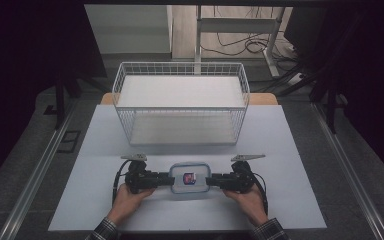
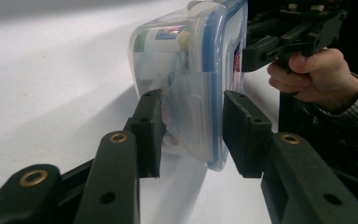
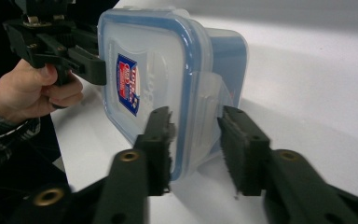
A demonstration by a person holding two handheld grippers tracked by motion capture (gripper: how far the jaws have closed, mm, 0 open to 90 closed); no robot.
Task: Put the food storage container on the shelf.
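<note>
A clear plastic food container (image 1: 190, 178) with a blue-sealed lid and a red and blue label lies at the near middle of the white table (image 1: 300, 200). My left gripper (image 1: 171, 179) holds its left end and my right gripper (image 1: 208, 180) its right end. In the left gripper view the jaws of the left gripper (image 2: 193, 107) clamp the container (image 2: 191, 70) across lid and base, over a side latch flap. The right gripper (image 3: 196, 116) likewise pinches the opposite end of the container (image 3: 158, 70). I cannot tell whether the container rests on the table or hangs just above it.
A white wire basket (image 1: 130, 120) stands behind the container at the table's far middle. A person's hands and plaid sleeves (image 1: 105, 230) come in from the near edge. Dark floor, rails and cables surround the table.
</note>
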